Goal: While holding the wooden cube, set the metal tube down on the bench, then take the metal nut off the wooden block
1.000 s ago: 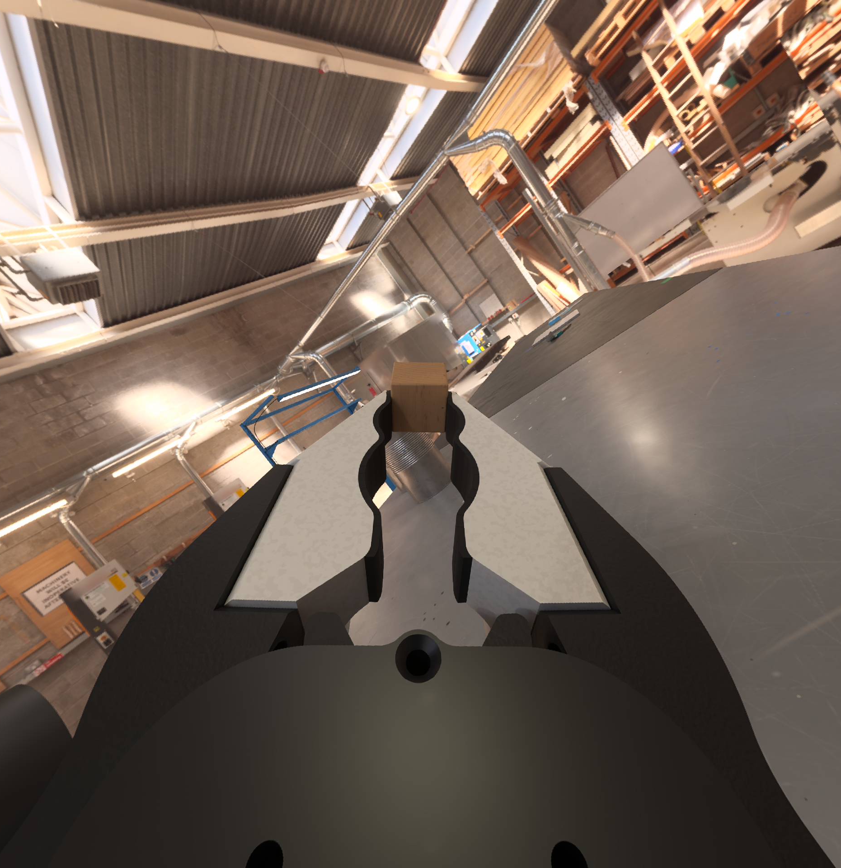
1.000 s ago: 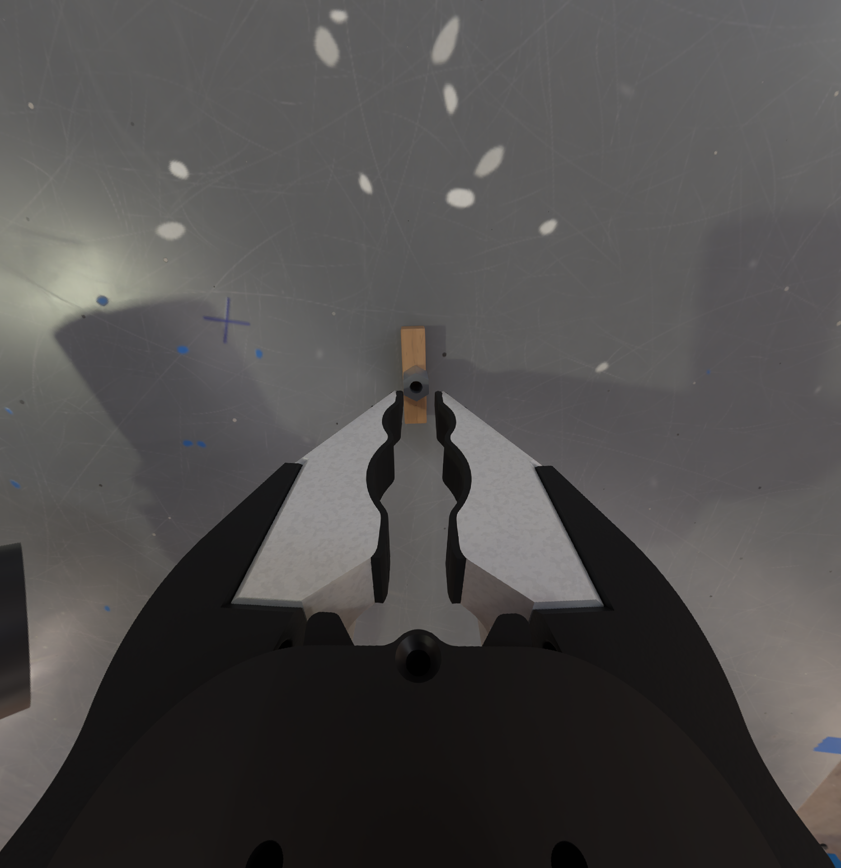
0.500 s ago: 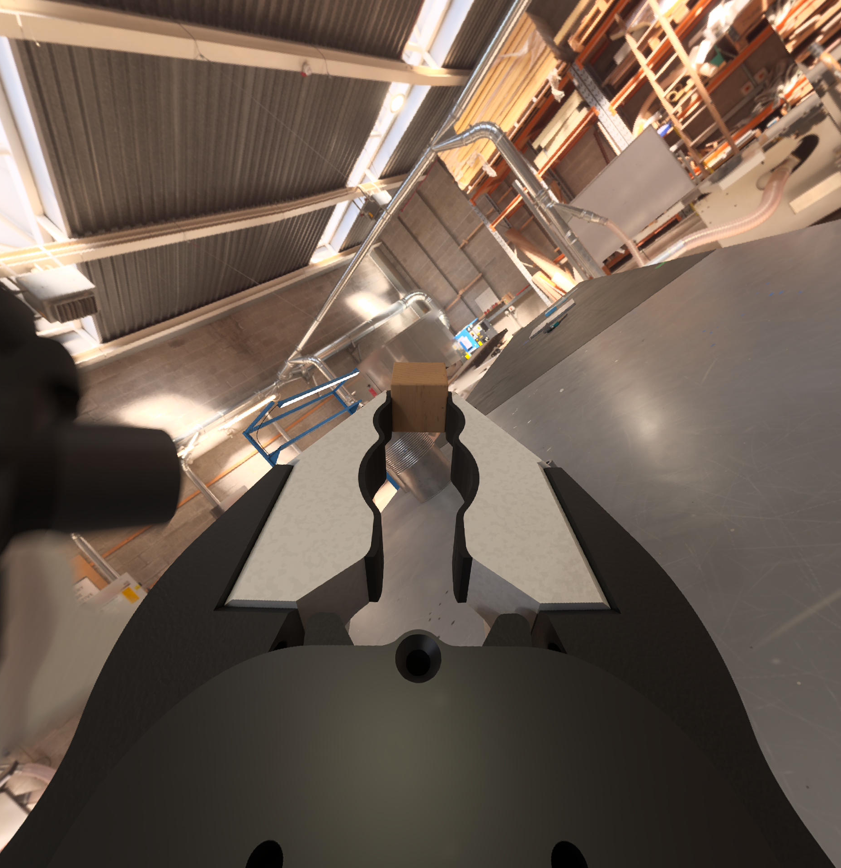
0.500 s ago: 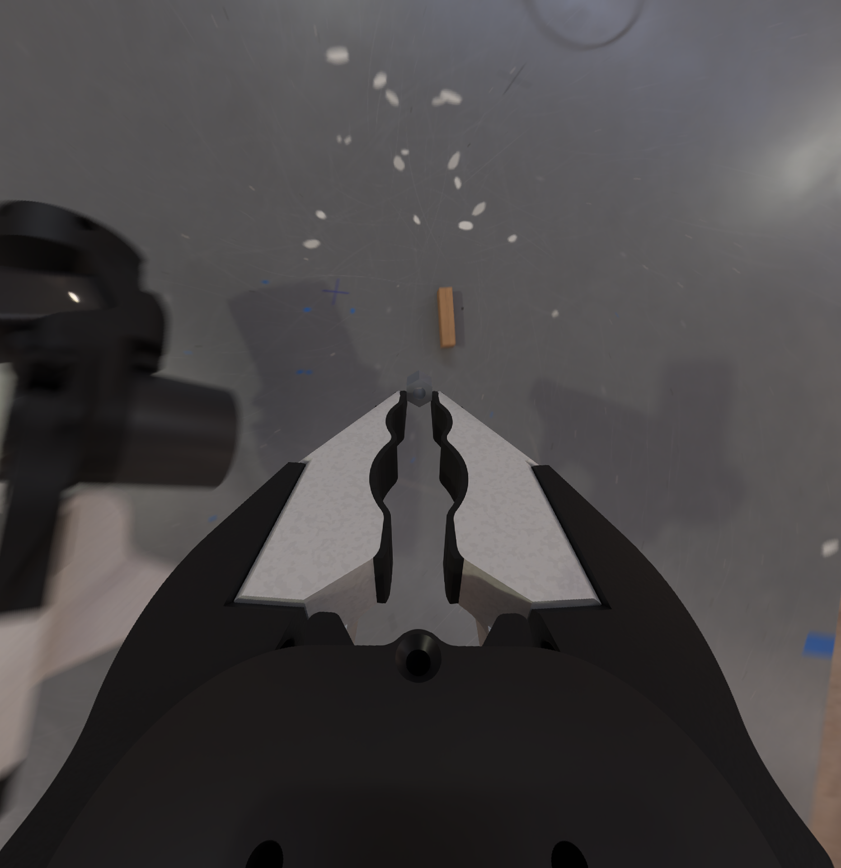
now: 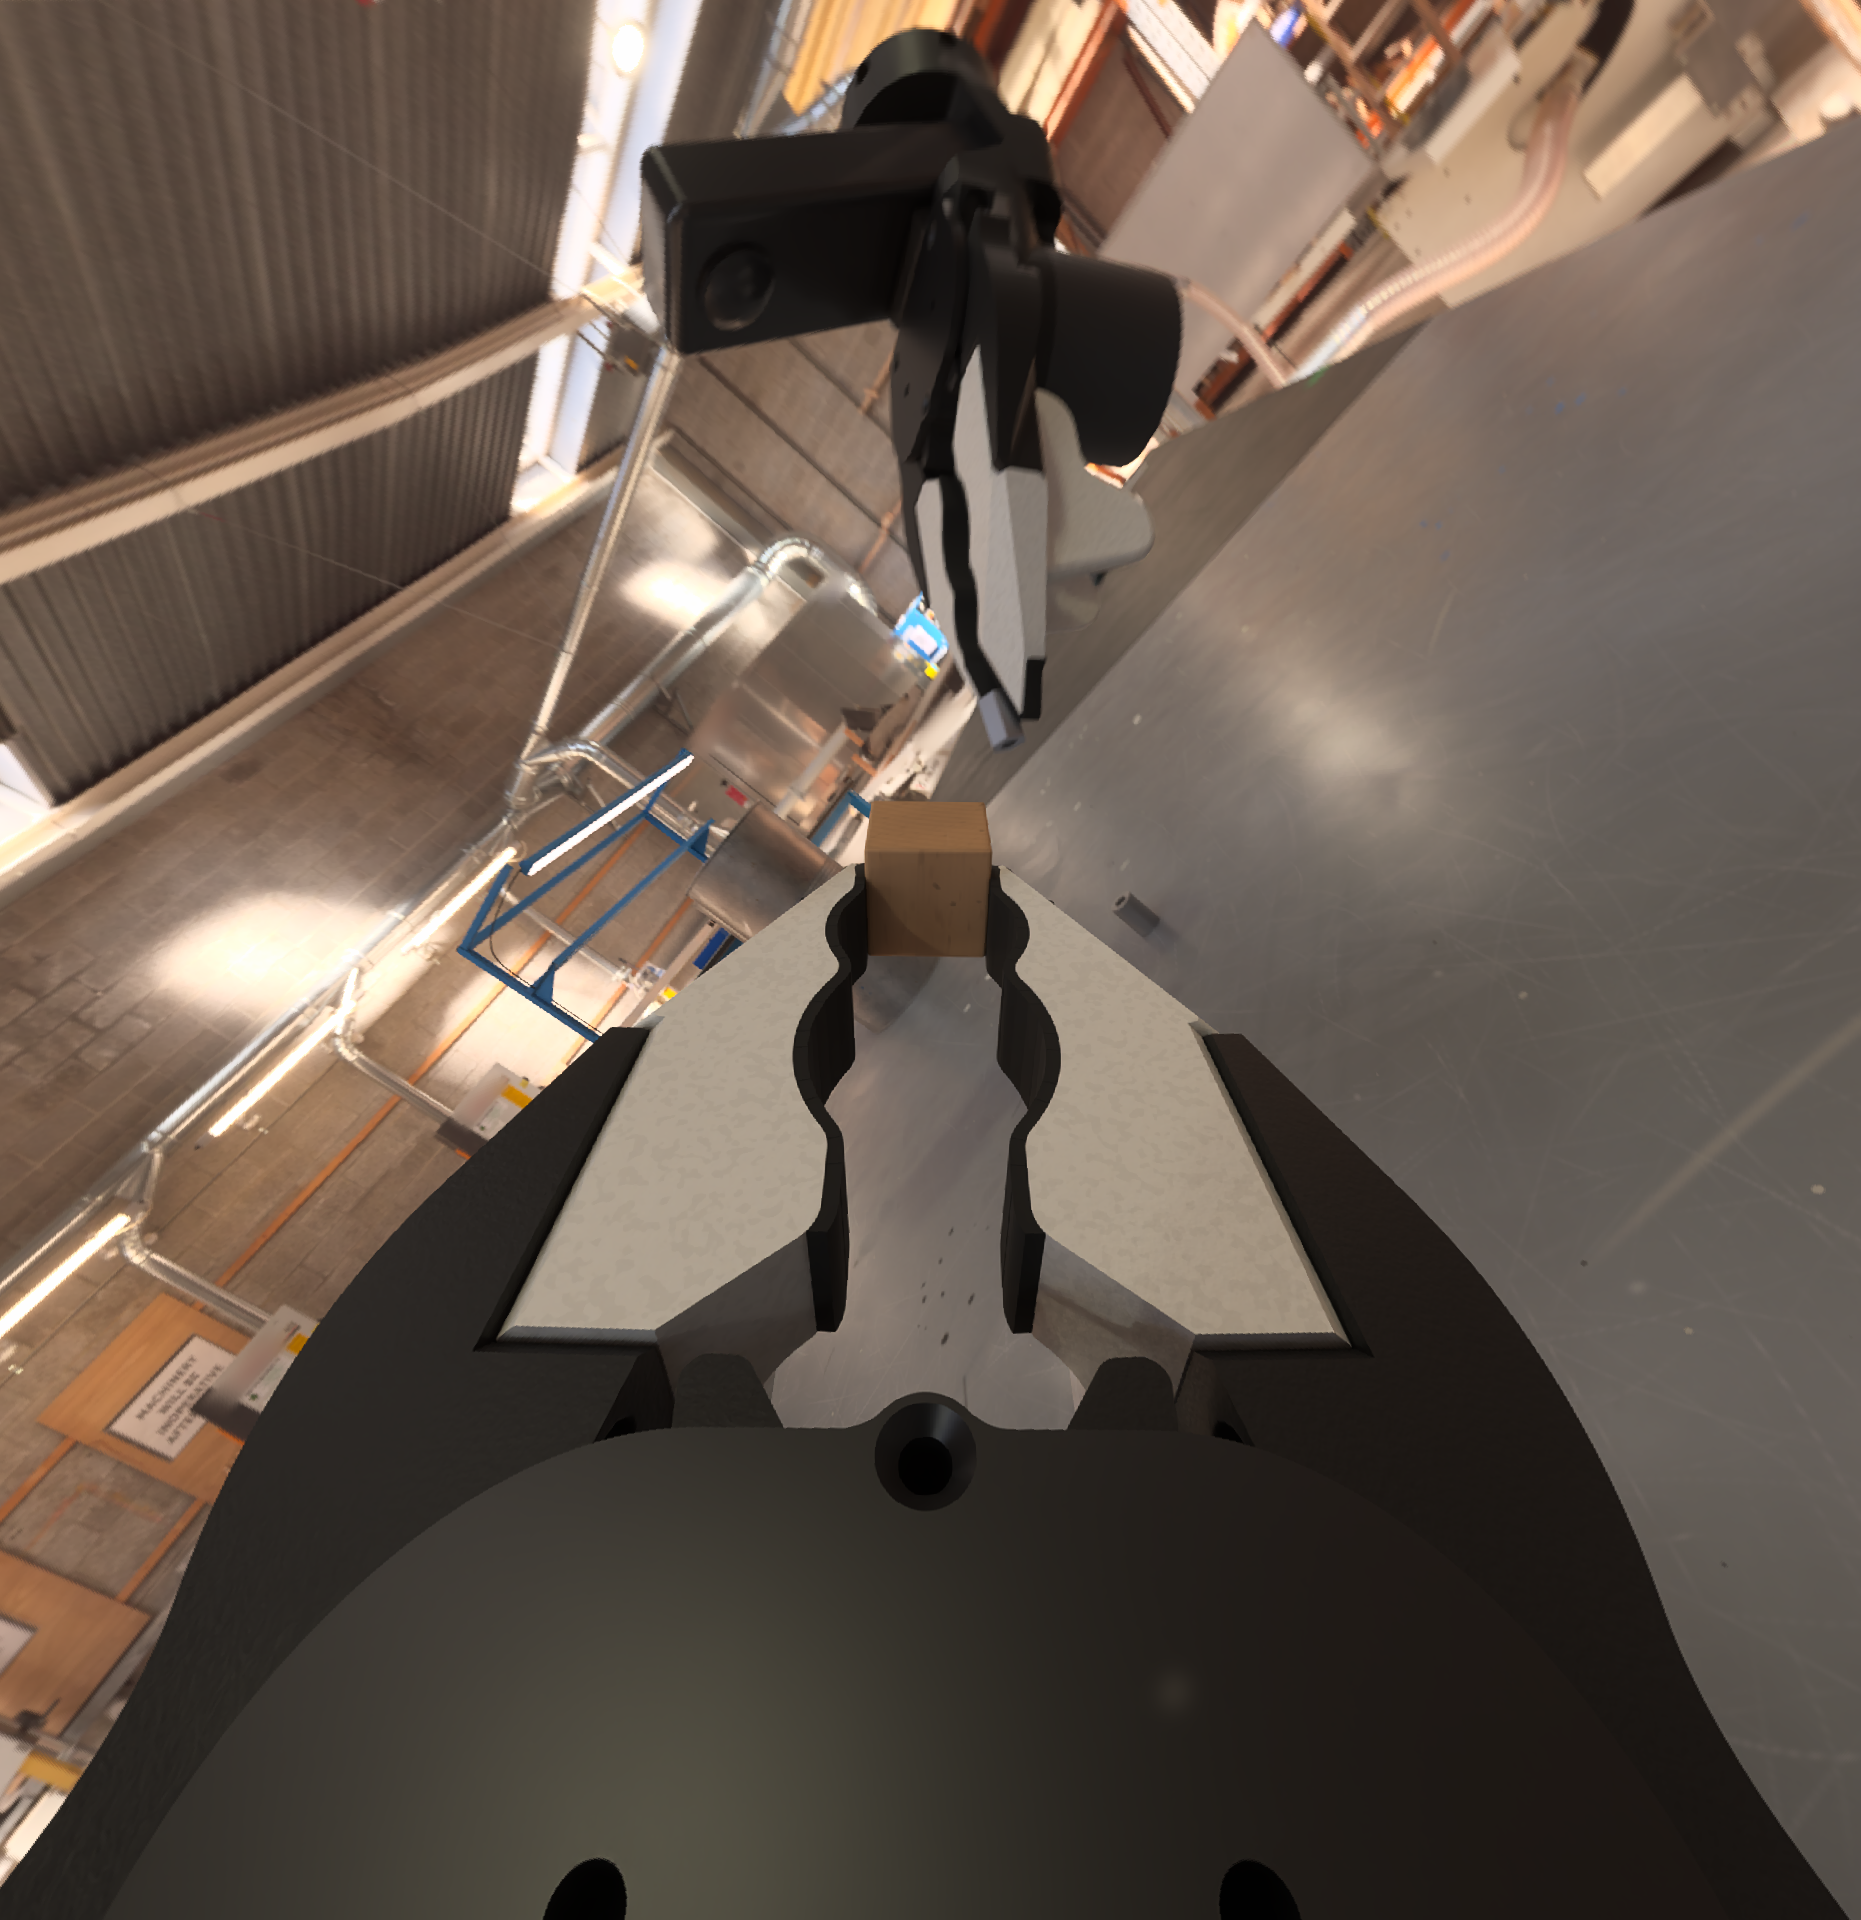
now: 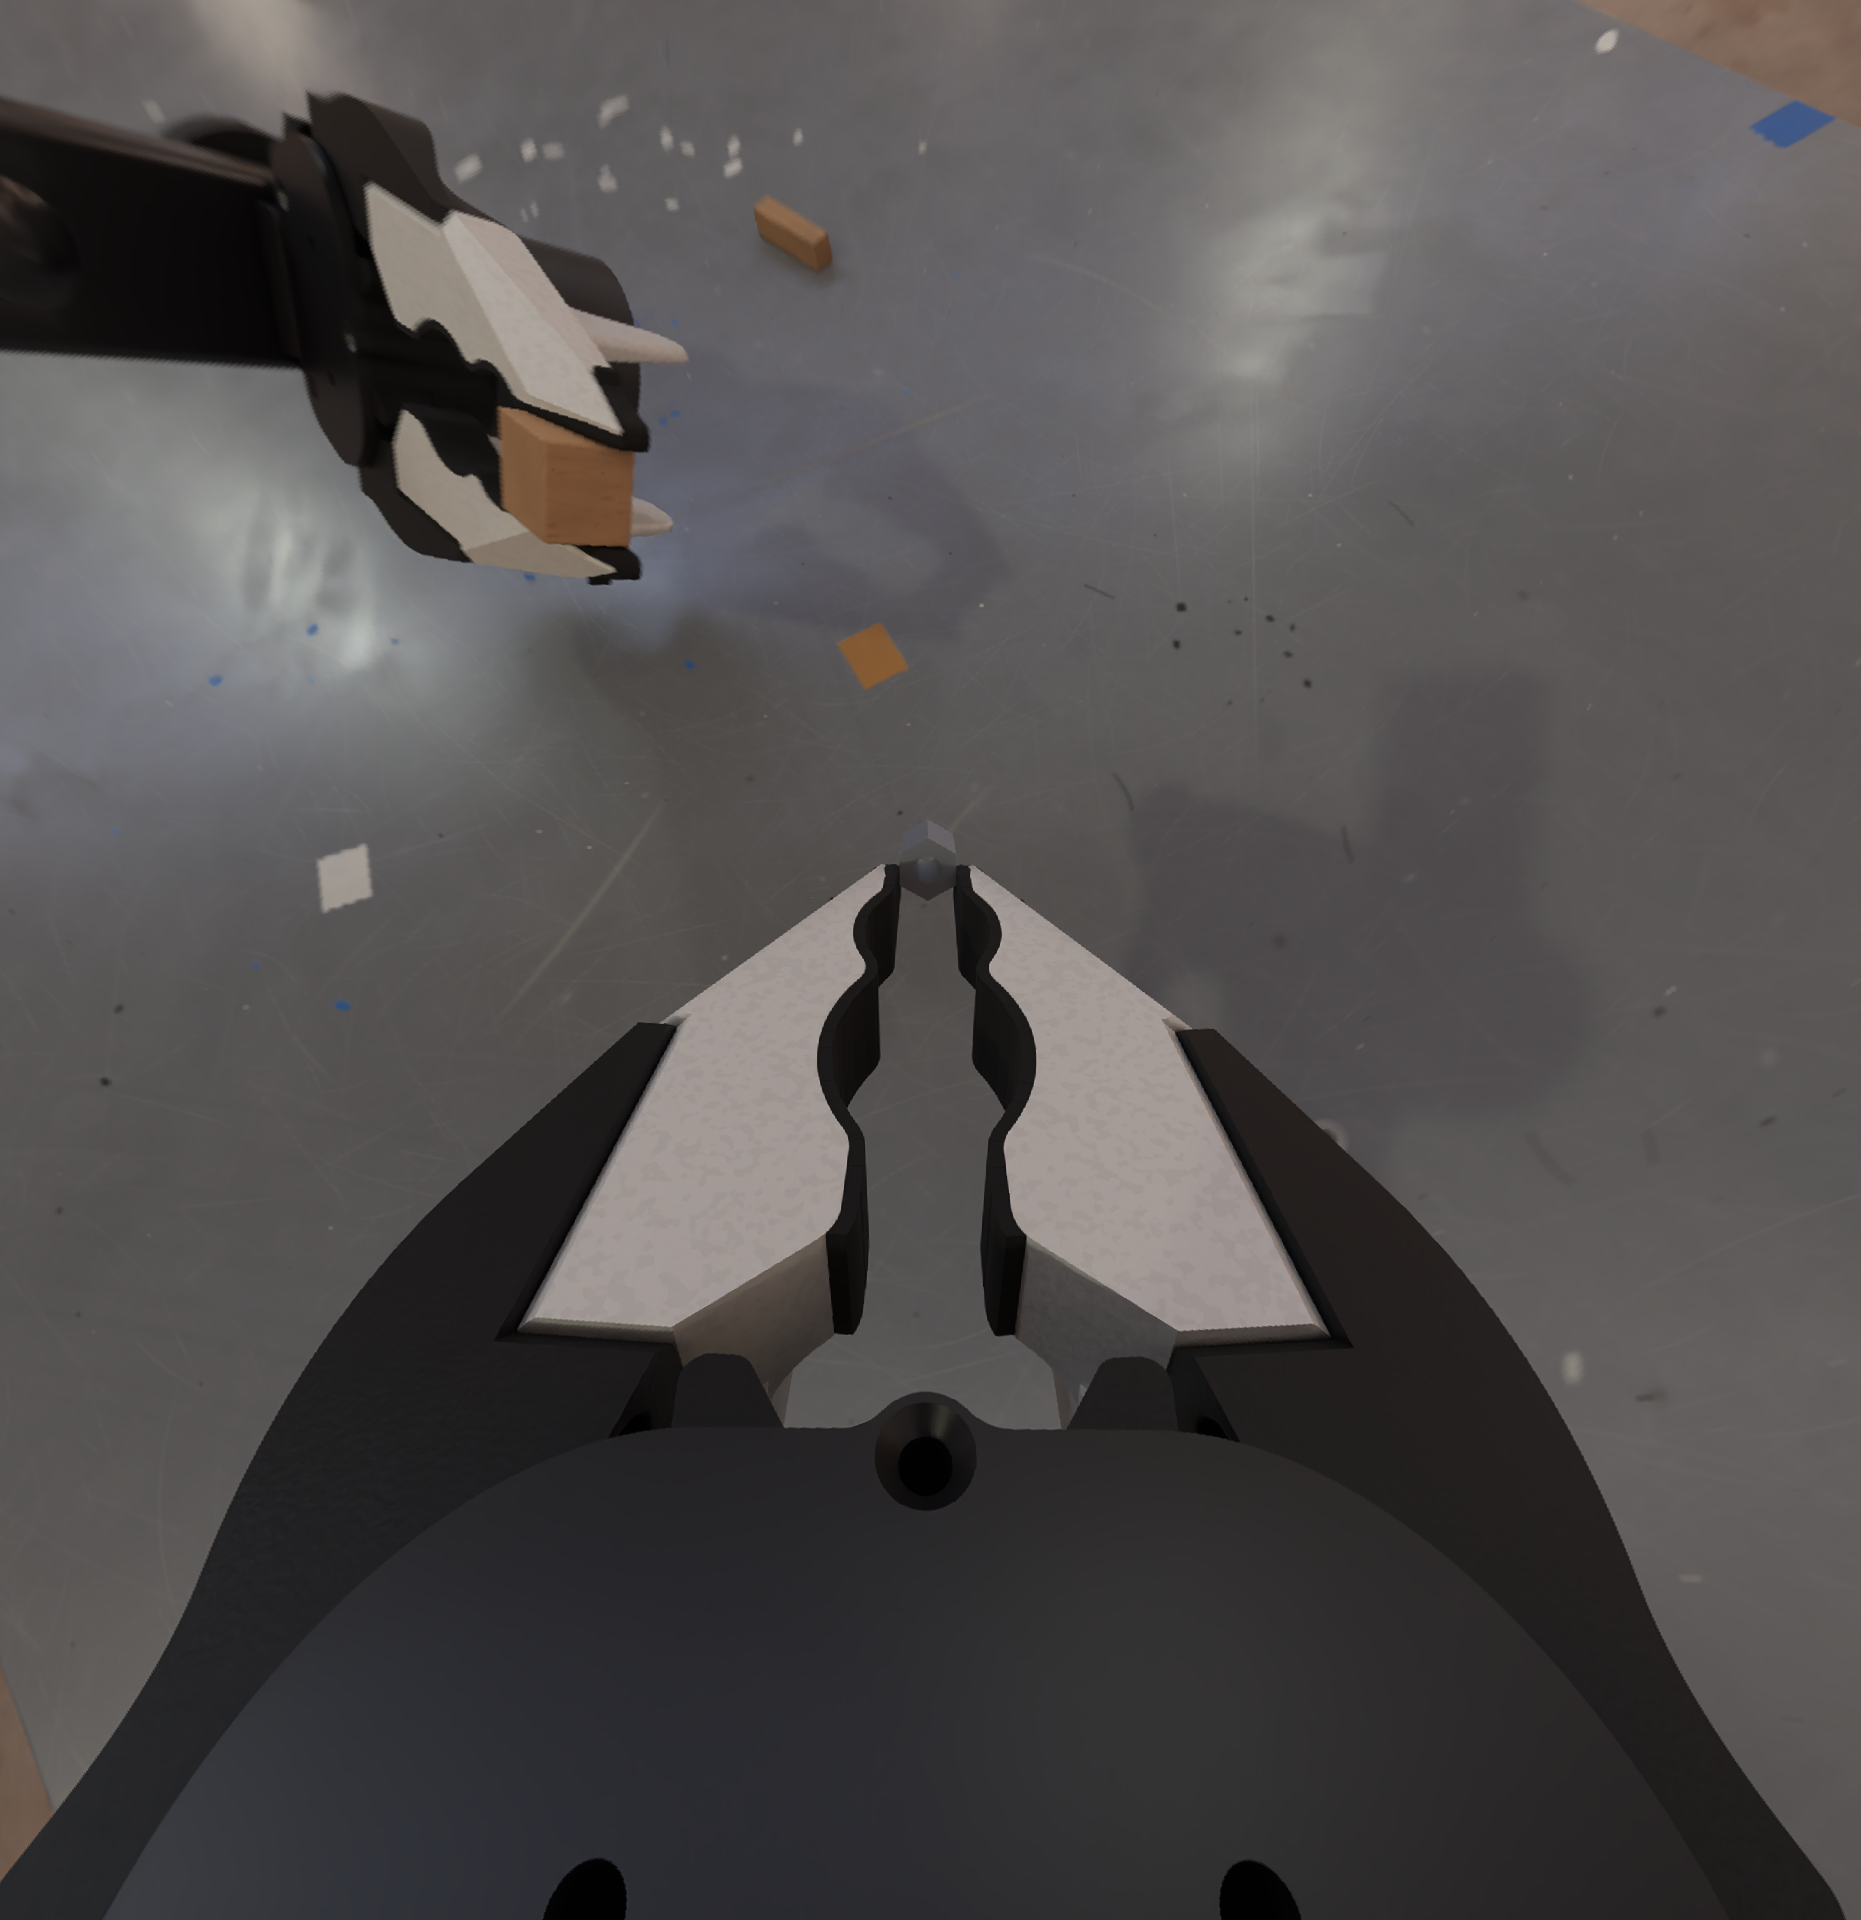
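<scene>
Pinching nut [image 6: 927,869] btwn right fingers [image 6: 876,906].

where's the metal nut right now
The metal nut is pinched at the tips of the right gripper, lifted above the bench, well clear of the wooden block lying far behind it.
</scene>
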`<state>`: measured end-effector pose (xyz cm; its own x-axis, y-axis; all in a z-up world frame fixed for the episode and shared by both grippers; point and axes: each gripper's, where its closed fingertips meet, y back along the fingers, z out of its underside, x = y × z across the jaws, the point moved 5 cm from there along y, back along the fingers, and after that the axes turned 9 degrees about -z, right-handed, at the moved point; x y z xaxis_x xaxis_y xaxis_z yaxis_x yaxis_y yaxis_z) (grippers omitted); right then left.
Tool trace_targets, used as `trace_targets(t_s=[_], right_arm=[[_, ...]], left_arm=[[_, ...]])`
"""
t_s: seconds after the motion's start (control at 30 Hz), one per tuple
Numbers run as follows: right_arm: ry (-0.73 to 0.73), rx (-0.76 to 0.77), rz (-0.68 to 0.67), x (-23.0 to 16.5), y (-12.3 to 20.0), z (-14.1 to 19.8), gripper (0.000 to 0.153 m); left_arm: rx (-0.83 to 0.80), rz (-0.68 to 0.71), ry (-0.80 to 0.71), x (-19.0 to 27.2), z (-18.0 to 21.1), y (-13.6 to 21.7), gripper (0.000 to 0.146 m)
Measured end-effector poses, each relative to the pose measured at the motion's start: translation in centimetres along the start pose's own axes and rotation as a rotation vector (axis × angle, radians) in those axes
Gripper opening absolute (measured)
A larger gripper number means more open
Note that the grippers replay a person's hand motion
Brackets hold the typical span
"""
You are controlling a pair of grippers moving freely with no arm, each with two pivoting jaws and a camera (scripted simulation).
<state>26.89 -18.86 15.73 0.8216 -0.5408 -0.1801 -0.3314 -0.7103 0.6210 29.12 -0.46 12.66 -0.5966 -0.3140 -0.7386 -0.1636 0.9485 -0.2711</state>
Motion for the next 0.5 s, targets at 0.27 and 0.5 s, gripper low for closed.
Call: trace_targets(t_s=[0.27,0.5], right_arm=[[-0.033,0.144,0.023,-0.7,1.9,2.8,0.01],[0.004,0.347,0.011,-0.8,2.6,1.7,0.01]], left_arm=[[-0.046,0.081,0.143,1.3,-0.4,-1.5,0.021],[-0.07,0.03,-0.002,0.9,0.9,-1.4,0.021]])
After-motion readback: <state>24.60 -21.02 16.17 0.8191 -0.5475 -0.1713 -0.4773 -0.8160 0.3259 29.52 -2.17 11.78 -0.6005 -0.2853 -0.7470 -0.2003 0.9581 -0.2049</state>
